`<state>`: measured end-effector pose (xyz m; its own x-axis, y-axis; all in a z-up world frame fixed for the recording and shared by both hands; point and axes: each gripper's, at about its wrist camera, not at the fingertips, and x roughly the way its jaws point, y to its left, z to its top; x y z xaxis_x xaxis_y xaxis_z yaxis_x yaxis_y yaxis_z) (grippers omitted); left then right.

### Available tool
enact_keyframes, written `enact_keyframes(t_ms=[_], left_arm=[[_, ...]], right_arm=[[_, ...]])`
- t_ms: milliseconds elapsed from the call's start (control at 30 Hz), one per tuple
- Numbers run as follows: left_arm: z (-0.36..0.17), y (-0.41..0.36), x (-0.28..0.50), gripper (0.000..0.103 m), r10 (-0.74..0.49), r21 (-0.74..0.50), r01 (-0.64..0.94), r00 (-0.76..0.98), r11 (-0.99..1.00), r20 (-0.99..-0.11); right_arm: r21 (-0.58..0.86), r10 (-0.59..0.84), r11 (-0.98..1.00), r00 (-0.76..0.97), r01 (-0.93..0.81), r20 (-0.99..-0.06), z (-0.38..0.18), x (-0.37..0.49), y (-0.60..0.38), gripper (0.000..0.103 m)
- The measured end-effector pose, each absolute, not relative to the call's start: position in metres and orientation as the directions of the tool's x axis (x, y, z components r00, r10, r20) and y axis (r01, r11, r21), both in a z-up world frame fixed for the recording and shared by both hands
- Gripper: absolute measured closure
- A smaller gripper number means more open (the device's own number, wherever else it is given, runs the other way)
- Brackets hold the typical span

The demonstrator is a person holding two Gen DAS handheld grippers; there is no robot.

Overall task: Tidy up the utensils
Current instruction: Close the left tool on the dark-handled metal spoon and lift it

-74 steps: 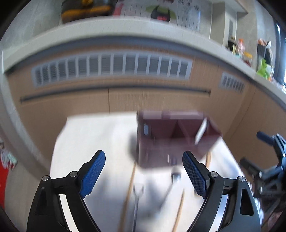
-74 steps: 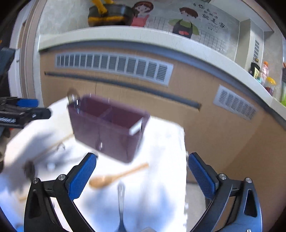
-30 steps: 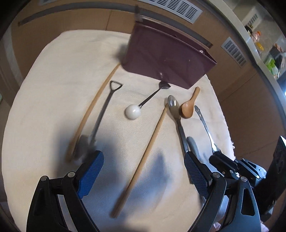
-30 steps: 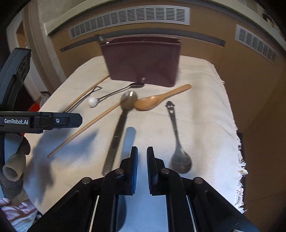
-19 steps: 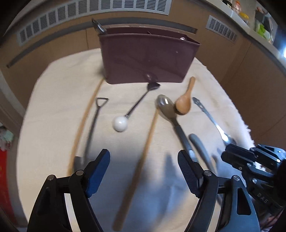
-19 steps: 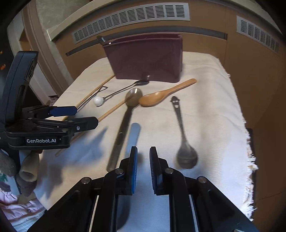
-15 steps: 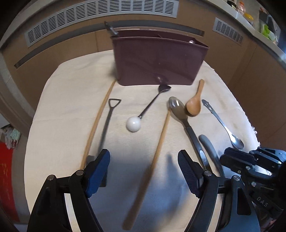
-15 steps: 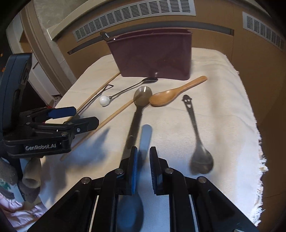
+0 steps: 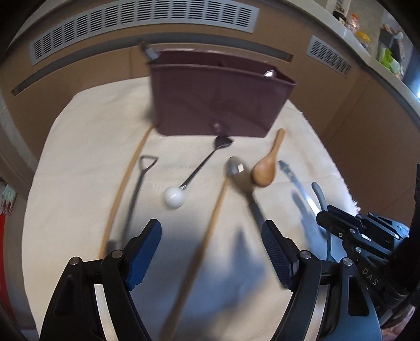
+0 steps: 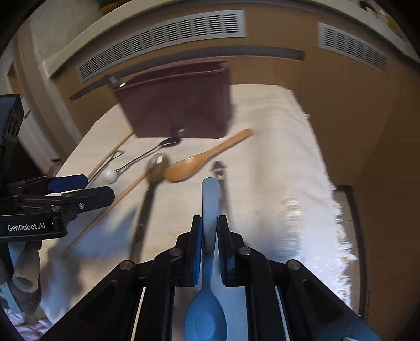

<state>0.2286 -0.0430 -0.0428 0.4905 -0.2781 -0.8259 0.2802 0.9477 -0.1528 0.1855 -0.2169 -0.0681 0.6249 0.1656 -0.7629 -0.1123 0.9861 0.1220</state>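
Note:
A maroon utensil holder [image 9: 218, 97] stands at the back of a cream cloth [image 9: 78, 162]; it also shows in the right wrist view [image 10: 178, 102]. On the cloth lie a wooden spoon [image 9: 265, 168], a large metal spoon [image 9: 244, 183], a white-ball-handled spoon [image 9: 189, 181], a shovel-handled utensil [image 9: 136, 188], two wooden chopsticks [image 9: 207, 223] and a small metal spoon [image 9: 296, 181]. My right gripper [image 10: 210, 228] is shut on a blue spoon [image 10: 210, 204], handle pointing forward, bowl toward the camera, lifted above the cloth. My left gripper [image 9: 210, 236] is open and empty above the near chopstick.
Wood-panelled cabinet fronts with grey vents [image 9: 141, 18] rise behind the table. The cloth's fringed right edge [image 10: 338, 209] marks the table's side. A counter with bottles [image 9: 365, 34] is at far right. The left gripper body [image 10: 39, 202] sits left in the right wrist view.
The right gripper has lifted the blue spoon off the cloth and moved toward the holder. The left gripper stays open and has shifted slightly forward.

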Motion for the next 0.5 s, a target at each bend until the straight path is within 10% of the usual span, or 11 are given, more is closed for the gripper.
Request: enact_keyframes(t_ms=[500], left_arm=[[-0.076,-0.092,0.247,0.045,-0.068,0.148,0.386,0.494,0.911,-0.867]], right_arm=[[0.233,0.252,0.965,0.655,-0.119,-0.712,-0.085,0.173,-0.242,0.091]])
